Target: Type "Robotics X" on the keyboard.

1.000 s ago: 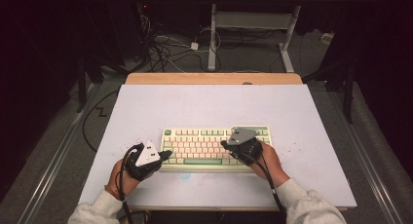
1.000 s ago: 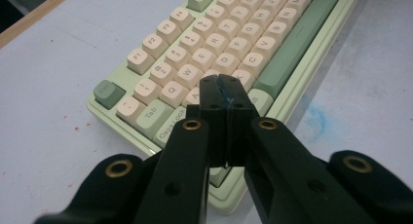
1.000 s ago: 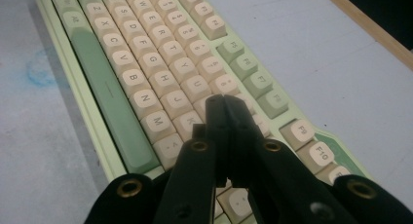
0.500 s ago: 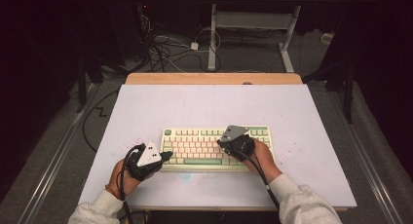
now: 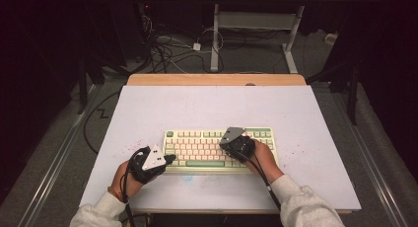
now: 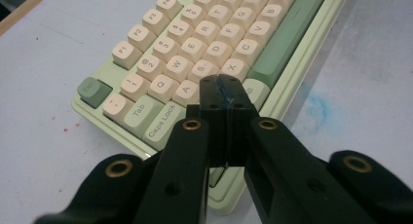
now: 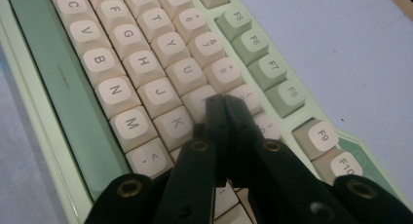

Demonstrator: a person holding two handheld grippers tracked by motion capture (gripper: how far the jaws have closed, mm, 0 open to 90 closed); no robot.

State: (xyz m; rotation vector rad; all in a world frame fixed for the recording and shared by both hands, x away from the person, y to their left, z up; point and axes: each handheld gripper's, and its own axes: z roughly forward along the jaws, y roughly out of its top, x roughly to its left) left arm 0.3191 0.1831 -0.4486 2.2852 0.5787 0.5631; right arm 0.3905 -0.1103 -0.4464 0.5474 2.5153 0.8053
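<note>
Jaws together, both grippers (image 5: pixel 170 158) (image 5: pixel 227 147) over keyboard (image 5: pixel 197 148)

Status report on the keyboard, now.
Left gripper shut, tips over the Z and Shift corner. Right gripper shut, over the I and O keys. Keyboard flat on the table. Nothing in the way.

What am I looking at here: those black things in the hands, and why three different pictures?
A person holds a pair of black tongs in each hand: the left tongs and the right tongs. The high view looks down from above the table. The other two pictures come from a small camera riding on each pair. On the table lies a cream and green keyboard. Both tongs are shut and hold nothing; their tips are over the keys, left near A, right near K and L.
</note>
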